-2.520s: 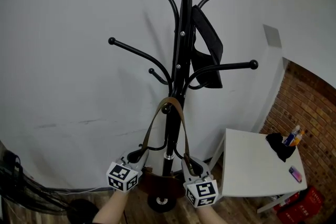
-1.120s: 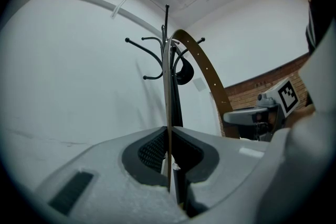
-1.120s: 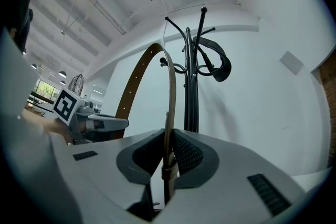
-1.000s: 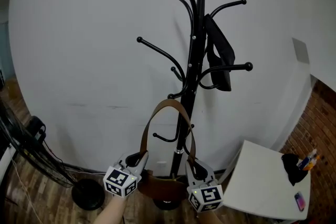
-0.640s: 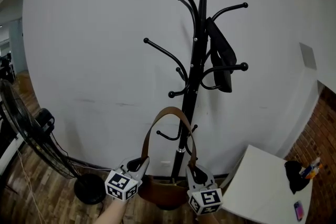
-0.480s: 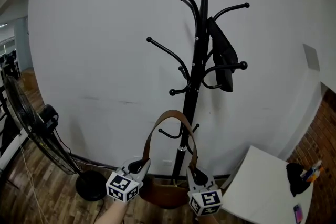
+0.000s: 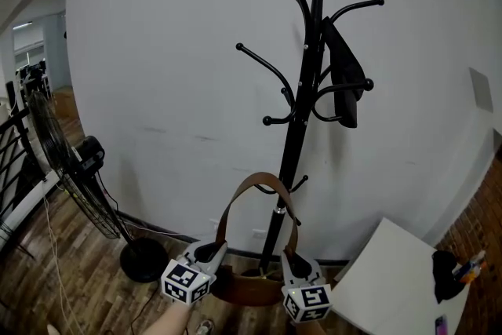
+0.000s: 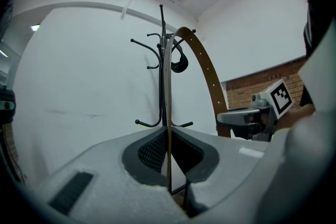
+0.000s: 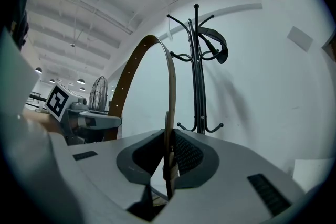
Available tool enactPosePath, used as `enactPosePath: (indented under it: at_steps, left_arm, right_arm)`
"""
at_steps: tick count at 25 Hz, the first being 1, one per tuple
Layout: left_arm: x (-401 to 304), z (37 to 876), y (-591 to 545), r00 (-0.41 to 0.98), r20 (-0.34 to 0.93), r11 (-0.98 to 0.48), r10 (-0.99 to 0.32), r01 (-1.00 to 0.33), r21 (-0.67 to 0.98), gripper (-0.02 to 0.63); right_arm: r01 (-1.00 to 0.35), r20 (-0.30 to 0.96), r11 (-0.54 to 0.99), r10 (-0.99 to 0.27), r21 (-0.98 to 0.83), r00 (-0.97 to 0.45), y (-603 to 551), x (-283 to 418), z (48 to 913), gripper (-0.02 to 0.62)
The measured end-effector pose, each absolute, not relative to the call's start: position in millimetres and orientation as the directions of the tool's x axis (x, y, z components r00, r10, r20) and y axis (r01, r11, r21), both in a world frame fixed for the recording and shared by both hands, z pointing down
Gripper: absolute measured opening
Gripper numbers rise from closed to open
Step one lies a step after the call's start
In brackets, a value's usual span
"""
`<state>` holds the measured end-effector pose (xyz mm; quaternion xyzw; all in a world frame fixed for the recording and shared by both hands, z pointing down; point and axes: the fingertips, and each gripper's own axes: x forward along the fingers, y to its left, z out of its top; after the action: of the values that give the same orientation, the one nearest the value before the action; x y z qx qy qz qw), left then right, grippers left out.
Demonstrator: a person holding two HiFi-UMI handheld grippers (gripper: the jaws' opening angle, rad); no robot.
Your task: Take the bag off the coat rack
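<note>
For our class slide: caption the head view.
Left gripper and right gripper hold the strap of the brown bag in front of the coat rack.

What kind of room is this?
Probably an office or workshop corner: a black coat rack, a standing fan on wood flooring, and a white table by a brick wall.

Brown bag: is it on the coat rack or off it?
Off. Its strap arches clear of every hook on the coat rack, pinched by the left hand-held gripper and the right hand-held gripper.
</note>
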<state>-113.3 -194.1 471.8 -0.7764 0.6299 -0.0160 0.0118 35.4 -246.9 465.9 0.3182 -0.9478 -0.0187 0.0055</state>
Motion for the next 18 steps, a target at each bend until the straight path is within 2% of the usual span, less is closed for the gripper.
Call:
enactPosePath:
  at_steps: [18]
  left_arm:
    - [-97.2,527.8,-150.9,0.132,0.072,-0.130,-0.989,-0.991,0.039,0.014]
  right_arm:
    - [-0.538,0.092,0.843,-0.537,0.015,-0.839,-216.9,42.1,521.3,0.044]
